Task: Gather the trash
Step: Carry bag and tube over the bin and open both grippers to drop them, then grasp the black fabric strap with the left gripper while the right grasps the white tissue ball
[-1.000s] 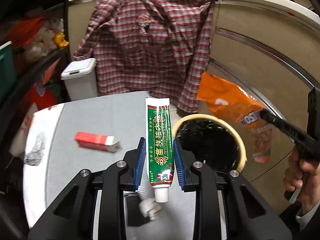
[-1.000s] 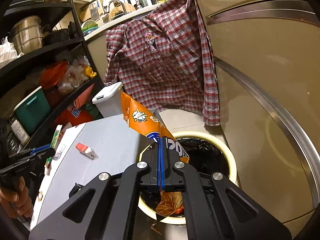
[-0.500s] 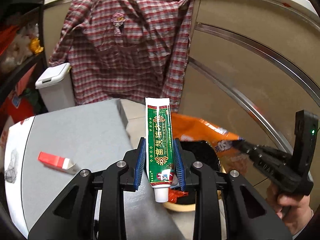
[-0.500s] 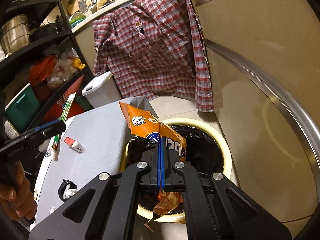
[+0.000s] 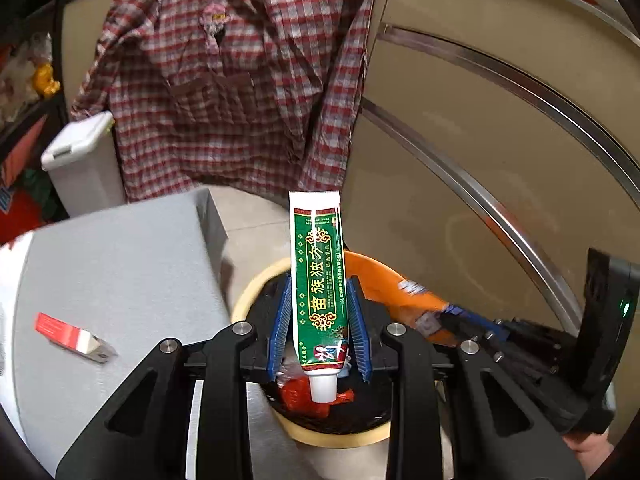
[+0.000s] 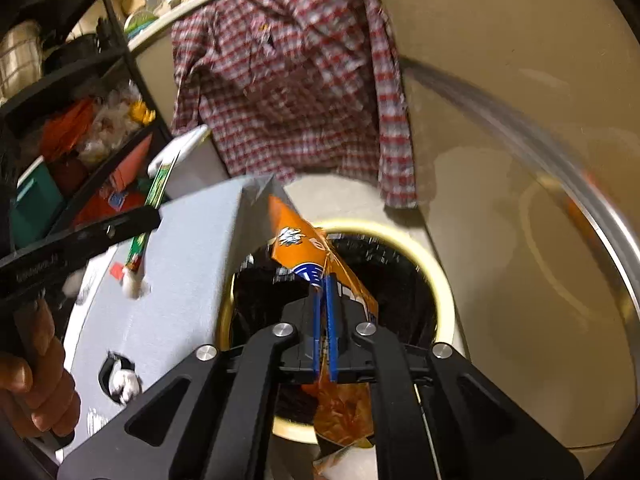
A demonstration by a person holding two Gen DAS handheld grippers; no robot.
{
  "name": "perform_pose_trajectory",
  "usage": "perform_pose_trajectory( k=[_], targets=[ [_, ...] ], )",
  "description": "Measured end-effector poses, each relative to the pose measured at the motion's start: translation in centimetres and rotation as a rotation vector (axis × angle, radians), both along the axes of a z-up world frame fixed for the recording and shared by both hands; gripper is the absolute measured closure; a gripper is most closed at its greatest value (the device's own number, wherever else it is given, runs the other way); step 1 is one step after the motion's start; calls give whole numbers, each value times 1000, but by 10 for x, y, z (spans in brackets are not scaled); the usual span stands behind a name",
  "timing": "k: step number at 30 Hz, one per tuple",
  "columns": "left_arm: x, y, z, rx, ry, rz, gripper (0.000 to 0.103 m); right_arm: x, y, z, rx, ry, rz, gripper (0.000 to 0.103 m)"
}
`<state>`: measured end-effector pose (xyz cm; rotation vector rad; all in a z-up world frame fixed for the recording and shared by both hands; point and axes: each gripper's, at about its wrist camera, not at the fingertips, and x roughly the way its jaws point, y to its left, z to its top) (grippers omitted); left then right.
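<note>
Risk of a miss: right gripper (image 6: 325, 316) parting its jaws around orange snack bag (image 6: 316, 248) over bin (image 6: 436, 276), left gripper (image 5: 320, 320) pinching green tube (image 5: 318, 276) above the rim, either liable to snag there.

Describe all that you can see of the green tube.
The green tube is a soft squeeze tube, mostly green with gold framing and Chinese characters, a white crimped end at the top and a white cap at the bottom. It stands about upright, cap down, clamped between the blue pads of the left gripper. It hangs over the round bin, touching nothing else.
</note>
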<state>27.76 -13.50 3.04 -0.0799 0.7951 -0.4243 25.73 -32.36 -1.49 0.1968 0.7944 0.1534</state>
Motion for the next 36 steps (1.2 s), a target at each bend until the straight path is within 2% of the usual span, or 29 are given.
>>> perform_pose_trajectory(
  k=[1,2,3,7,15,23,29,36],
  targets=[
    [3,0,-3,-9,20,2,71,0,1,-1,-18,0,-5,77],
    [4,-1,-4,-12,28,6,60,-1,2,-1,-27,-4,-7,68],
    [5,0,-5,-20,31,16,56,-1,1,-1,-27,-7,-7,68],
    [6,2,-6,-42,46,20,56,-2,-5,1,-10,-12,-22,66],
    [-1,11,0,-29,34,12,56,-4,-8,6,5,-31,-36,66],
    [-25,29,17,-5,-25,-3,58,-9,0,10,-1,-54,-22,66],
    [-50,57,35,5,-67,15,59,-15,9,21,5,-99,-11,66],
    [-75,108,55,35,-117,65,59,-24,23,32,10,-145,11,67]
  ],
)
